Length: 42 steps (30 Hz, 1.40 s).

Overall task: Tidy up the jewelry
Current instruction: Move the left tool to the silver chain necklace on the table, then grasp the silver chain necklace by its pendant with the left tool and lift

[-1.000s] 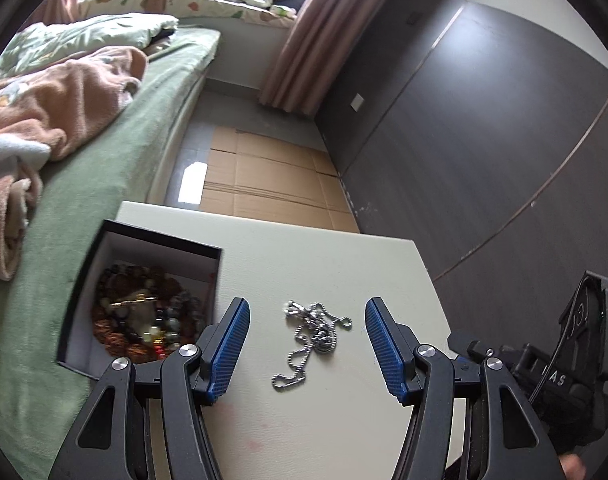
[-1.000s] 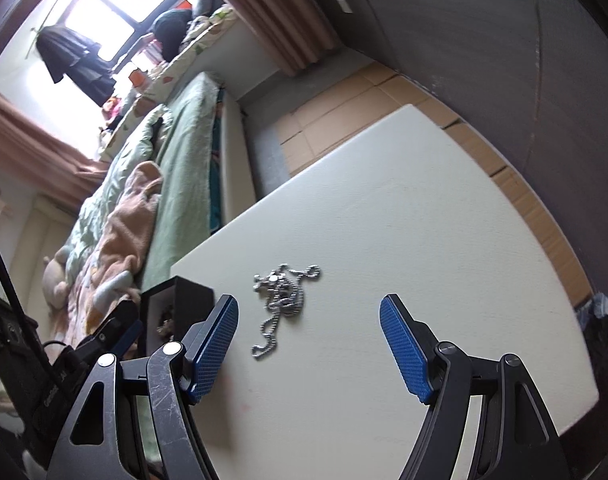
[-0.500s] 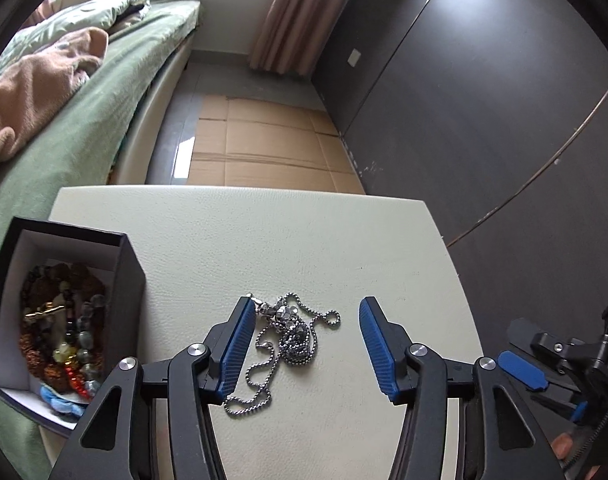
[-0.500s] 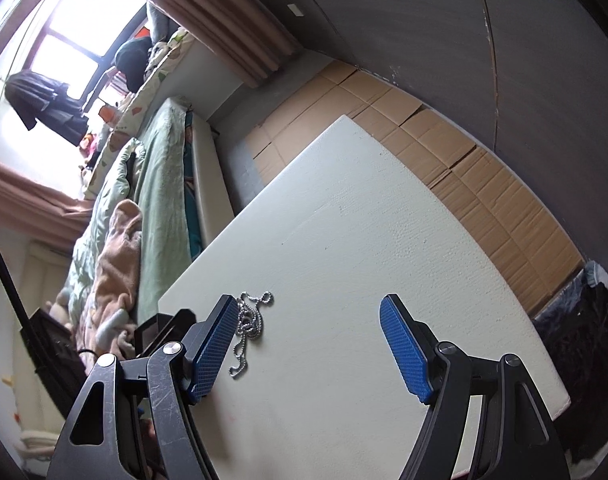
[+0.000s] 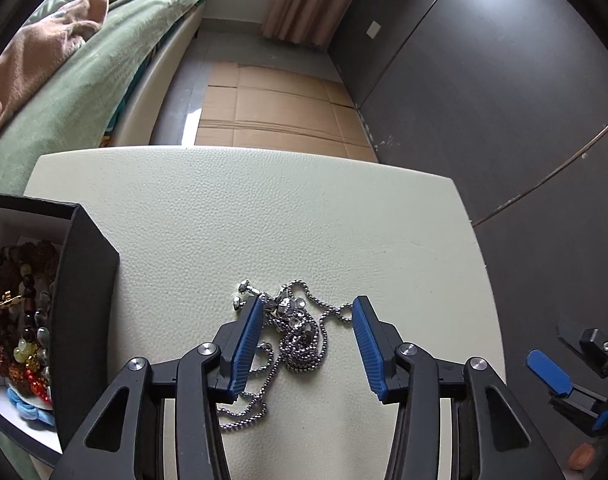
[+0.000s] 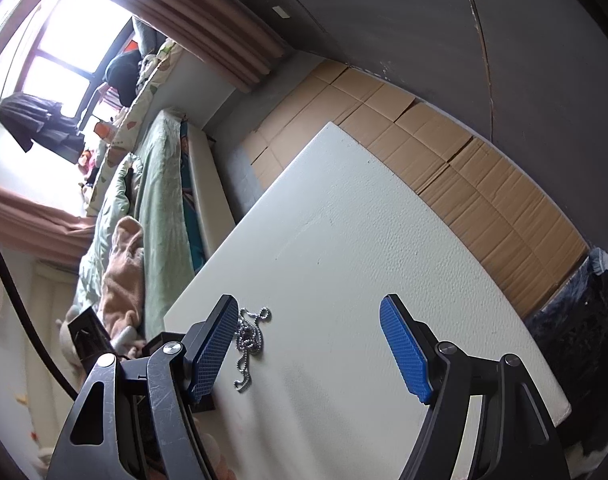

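Two grippers, both spread wide and empty | left gripper (image 5: 306, 344) straddles chain necklace (image 5: 291, 332) at lower centre of table (image 5: 263, 208) | chain trails toward lower left | box (image 5: 79, 320) at left edge | right gripper (image 6: 310, 350) farther, chain beside its left pad.

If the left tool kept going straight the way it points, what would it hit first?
Most likely the silver chain necklace, which lies bunched between the open fingers of the left tool, with the white tabletop directly under it. How far above the chain it sits is unclear.
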Each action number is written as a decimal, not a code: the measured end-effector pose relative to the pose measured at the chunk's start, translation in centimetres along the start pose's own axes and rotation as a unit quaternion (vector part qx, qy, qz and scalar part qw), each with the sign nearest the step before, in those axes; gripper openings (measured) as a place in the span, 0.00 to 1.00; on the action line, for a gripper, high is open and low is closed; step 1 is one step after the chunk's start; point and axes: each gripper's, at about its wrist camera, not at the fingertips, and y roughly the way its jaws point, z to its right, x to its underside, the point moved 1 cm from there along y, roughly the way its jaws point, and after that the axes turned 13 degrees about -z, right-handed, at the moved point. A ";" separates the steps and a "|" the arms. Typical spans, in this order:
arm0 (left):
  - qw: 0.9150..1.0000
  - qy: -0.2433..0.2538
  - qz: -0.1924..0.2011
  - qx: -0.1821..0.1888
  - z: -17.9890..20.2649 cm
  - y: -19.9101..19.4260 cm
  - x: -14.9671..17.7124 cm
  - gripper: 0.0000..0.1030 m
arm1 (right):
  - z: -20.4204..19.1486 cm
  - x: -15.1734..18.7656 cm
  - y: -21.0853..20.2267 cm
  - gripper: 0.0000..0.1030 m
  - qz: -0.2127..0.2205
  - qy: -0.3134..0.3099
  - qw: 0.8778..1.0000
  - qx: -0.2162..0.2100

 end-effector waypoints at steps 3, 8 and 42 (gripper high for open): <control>1.000 -0.004 -0.010 -0.006 -0.1 0.6 -0.1 0.47 | 0.2 -0.2 0.0 0.71 0.001 0.004 1.000 -0.002; 1.000 0.009 0.004 -0.026 0.5 1.1 -0.7 0.47 | 0.6 -0.6 -0.5 0.71 0.014 0.015 1.000 0.001; 0.988 0.095 0.122 0.005 5.4 -8.8 2.7 0.16 | -0.2 0.2 0.1 0.71 -0.004 -0.024 0.999 0.037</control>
